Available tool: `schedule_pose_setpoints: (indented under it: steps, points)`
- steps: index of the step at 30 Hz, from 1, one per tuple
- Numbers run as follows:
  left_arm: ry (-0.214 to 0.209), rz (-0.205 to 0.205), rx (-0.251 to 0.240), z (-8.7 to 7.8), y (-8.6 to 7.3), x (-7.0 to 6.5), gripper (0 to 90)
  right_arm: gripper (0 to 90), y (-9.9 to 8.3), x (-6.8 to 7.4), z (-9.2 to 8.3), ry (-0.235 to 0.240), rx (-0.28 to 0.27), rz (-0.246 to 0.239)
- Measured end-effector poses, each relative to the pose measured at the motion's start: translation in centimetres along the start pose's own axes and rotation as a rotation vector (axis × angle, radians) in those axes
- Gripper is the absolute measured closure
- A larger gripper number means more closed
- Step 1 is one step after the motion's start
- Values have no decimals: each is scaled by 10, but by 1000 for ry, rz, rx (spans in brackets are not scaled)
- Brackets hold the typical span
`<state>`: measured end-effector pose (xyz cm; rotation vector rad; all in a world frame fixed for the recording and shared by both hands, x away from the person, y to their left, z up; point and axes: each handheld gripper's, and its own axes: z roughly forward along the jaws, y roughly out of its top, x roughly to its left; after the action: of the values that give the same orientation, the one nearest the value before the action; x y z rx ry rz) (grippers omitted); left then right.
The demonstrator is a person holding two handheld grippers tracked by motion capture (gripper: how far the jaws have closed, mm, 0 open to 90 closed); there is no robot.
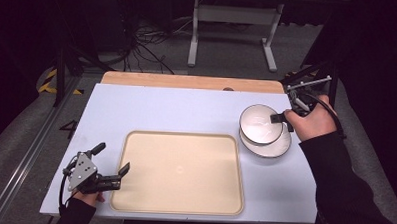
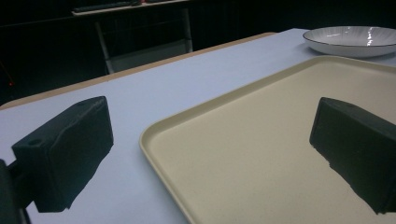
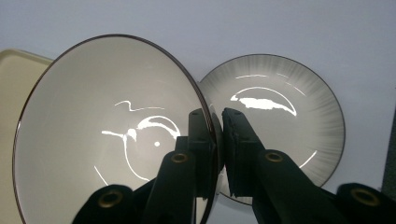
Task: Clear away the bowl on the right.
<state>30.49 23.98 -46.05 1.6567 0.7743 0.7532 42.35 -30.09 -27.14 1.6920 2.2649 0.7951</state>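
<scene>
Right gripper (image 3: 218, 140) pinches the upper plate (image 1: 258, 123) by its rim, left gripper (image 1: 113, 170) fingers wide; a thin-edge slip could drop it onto the lower plate (image 1: 273, 147).

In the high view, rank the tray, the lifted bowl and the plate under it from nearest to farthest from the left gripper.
1. Tray, beside the left gripper.
2. Lifted bowl, far right, in the right gripper.
3. Plate, under the bowl; too close to call against it.
</scene>
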Motion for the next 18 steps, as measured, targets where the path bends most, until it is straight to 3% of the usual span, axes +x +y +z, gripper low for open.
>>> schedule_pose_setpoints:
  steps: [18]
  points:
    - [-4, 4, -2, 0, 0, 0, 1, 817, 3, 52, 12, 121, 12, -111]
